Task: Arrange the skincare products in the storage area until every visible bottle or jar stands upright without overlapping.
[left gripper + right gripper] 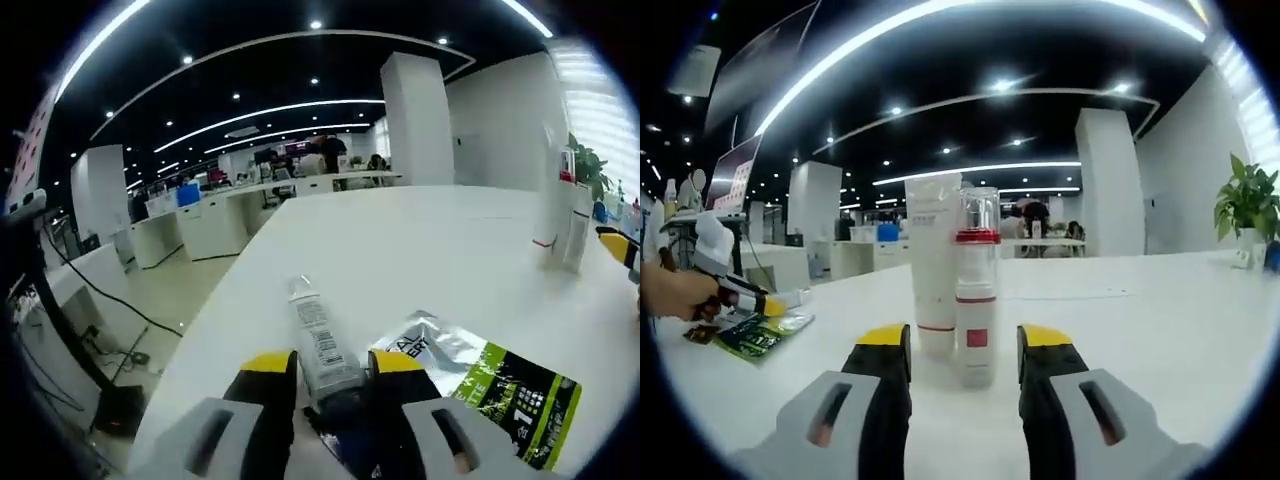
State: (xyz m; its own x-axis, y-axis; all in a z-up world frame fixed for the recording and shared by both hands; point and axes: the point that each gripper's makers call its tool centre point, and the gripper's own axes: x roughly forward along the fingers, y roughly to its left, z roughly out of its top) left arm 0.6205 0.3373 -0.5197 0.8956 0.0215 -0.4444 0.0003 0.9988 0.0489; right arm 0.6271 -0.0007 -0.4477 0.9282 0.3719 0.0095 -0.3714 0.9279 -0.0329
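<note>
- Left gripper (333, 372): jaws closed on a small tube (322, 345), which lies flat on the white table (420, 250) with its cap end pointing away from the camera.
- A silver and green sachet (480, 378) lies flat just beside the tube, touching or nearly touching the jaw on that side. A second dark packet seems to sit under the jaws; too hidden to tell more.
- Right gripper (962, 352): jaws spread, holding nothing. The pump bottle (977, 290), with red band and clear cap, stands upright between the jaw tips, not clamped.
- A tall white tube (933, 265) stands upright just behind the pump bottle, close against it; cannot tell whether they touch.
- Seen from the right gripper view, the left gripper (745, 293) and a hand (675, 292) sit well to the side of the pump bottle, over the sachet (760, 333).
- Judgement: the small tube is not yet upright; the two standing items look finished.
- Risk: lifting the small tube may drag the sachet along, since it sits against the jaw.
- Risk: the tube is held near its tail, so it may swing or slip when tipped up.
- Risk: moving the right gripper forward could knock the pump bottle into the tall white tube and topple both.
</note>
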